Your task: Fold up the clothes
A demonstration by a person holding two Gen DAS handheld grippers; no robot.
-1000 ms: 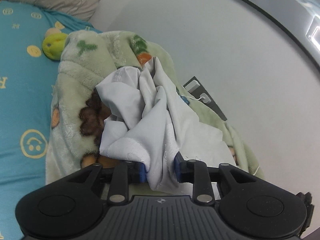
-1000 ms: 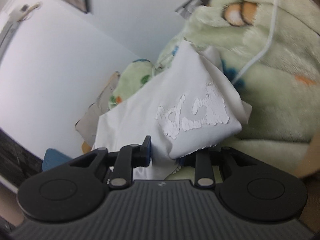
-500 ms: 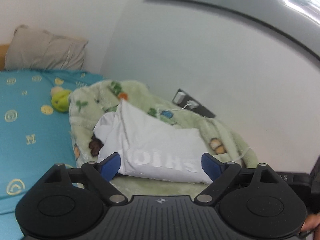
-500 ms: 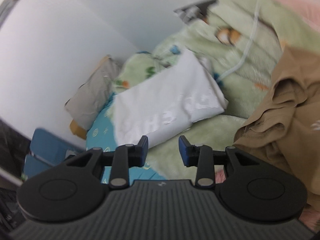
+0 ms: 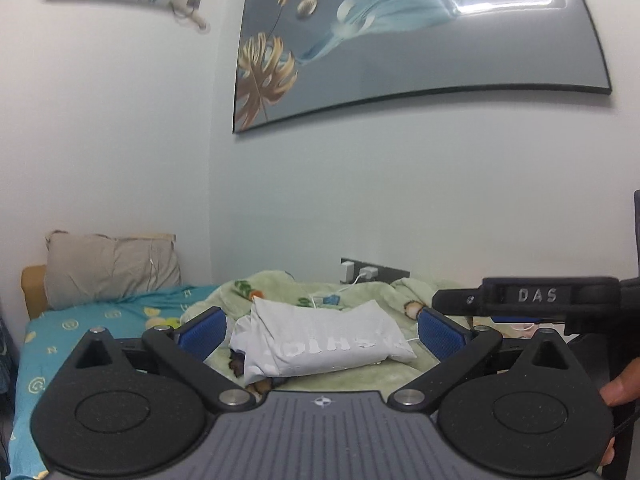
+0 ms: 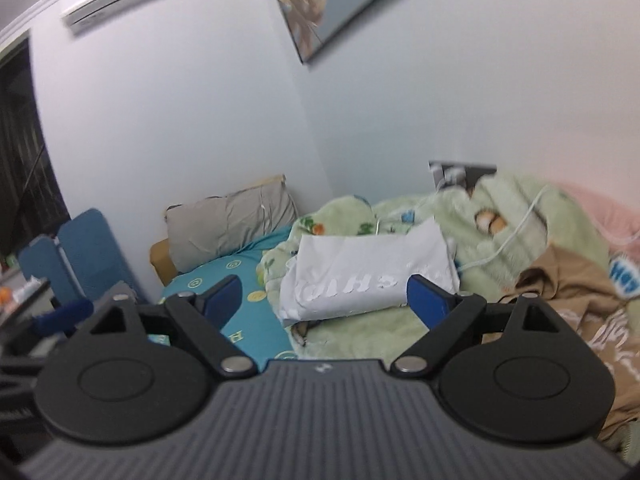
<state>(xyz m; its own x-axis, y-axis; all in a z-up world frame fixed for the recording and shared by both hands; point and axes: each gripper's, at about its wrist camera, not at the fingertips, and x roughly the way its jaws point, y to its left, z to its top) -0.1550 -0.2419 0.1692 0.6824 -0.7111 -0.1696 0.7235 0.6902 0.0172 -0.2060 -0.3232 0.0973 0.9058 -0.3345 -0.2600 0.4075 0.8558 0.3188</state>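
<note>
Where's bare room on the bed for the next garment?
Free: teal sheet between pillow and blanket. Blanket strip in front of the white shirt too. Crowded: right side, brown garment and cable.

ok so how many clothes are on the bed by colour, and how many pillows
white folded garment: 1, lying on the green blanket
tan garment: 1, unfolded, to the right on the blanket
grey pillow: 1, at the head of the bed
total: 3 (2 garments, 1 pillow)
</note>
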